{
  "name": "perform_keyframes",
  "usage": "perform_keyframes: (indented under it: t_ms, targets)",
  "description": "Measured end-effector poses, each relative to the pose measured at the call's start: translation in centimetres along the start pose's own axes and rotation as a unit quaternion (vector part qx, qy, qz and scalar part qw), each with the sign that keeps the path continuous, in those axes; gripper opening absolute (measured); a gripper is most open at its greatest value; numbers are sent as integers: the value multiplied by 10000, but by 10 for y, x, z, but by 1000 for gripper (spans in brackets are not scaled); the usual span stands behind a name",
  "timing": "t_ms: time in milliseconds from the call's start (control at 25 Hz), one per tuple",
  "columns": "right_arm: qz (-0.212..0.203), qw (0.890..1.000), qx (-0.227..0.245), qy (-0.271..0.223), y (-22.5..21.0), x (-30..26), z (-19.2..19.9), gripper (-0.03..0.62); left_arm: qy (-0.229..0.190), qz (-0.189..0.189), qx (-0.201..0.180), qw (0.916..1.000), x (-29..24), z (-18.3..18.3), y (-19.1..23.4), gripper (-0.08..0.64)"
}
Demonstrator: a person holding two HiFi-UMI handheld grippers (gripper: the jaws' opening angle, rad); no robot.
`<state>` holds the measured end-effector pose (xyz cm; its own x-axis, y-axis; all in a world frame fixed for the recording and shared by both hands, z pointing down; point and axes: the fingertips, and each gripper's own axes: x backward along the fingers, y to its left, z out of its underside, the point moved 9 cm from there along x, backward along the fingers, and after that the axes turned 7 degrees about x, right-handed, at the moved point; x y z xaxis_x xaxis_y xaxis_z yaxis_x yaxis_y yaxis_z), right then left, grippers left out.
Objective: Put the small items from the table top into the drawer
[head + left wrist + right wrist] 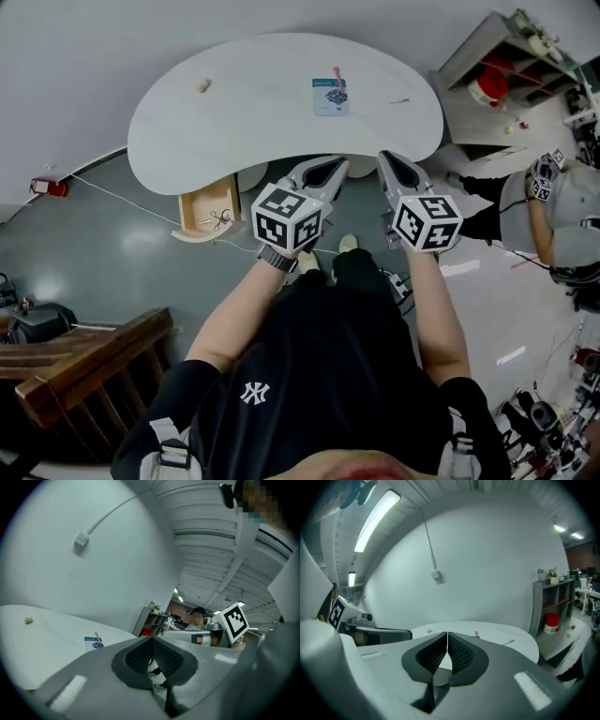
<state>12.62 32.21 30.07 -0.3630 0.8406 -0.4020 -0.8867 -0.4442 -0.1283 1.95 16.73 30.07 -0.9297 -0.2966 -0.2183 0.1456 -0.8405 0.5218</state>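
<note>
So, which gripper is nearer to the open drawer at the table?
Left. The left gripper sits just right of the open drawer in the head view; the right gripper is farther right, beyond the left one.

Grey floor, white wall, shelving

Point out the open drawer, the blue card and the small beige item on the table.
open drawer (197, 208), head view, bare wooden floor of the drawer.
blue card (330, 96), head view, its middle.
small beige item (202, 85), head view, its middle.
</note>
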Motion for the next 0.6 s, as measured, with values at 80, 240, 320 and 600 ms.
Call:
perform_keyframes:
  t_ms: [80,240,320,600]
  targets:
    - [163,9997,-163,68,-13,-6,3,32,30,79,43,10000,-10,0,1,0]
    - [292,9987,-384,161,-38,-23,8,34,92,185,50,9998,-33,1,2,0]
    - [303,9985,-417,162,-48,-35,7,34,117,177,30,9998,-48,-1,9,0]
    - [484,9965,-608,299,-114,-85,6,40,268,94,3,9996,-118,-18,38,0]
